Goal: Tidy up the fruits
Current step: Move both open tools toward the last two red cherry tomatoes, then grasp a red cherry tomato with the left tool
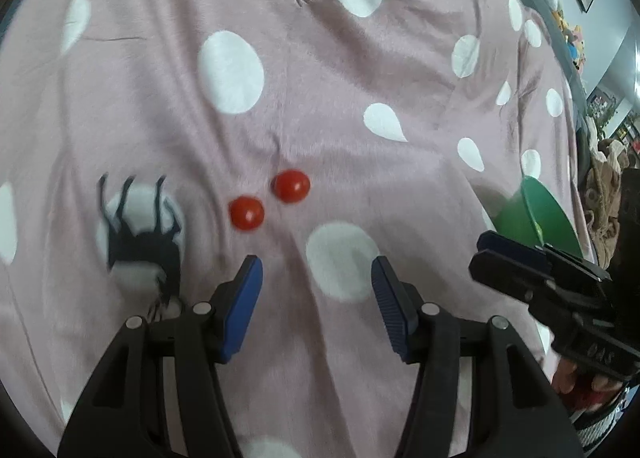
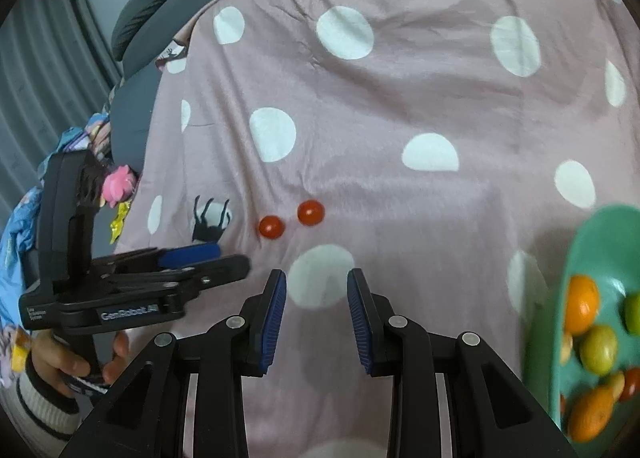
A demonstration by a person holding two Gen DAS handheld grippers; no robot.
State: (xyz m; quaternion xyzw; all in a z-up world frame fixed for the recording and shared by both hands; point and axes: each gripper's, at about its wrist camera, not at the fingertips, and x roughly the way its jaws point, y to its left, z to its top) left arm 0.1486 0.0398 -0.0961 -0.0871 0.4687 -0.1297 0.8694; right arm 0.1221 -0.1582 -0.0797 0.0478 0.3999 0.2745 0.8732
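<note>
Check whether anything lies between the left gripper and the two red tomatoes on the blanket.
Nothing visible does. The left gripper is open and empty, with only bare pink blanket between its fingertips and the near tomato and the far tomato. The right gripper sits off to the side.

Two small red cherry tomatoes [image 1: 247, 213] [image 1: 291, 185] lie just apart on my pink dotted blanket [image 1: 360, 69]. My green bowl [image 2: 592, 242], off to the right, holds oranges [image 2: 582, 304] and small green fruits [image 2: 599, 349].

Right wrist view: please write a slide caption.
Empty right gripper over dotted blanket, two cherry tomatoes ahead, fruit bowl beside.
</note>
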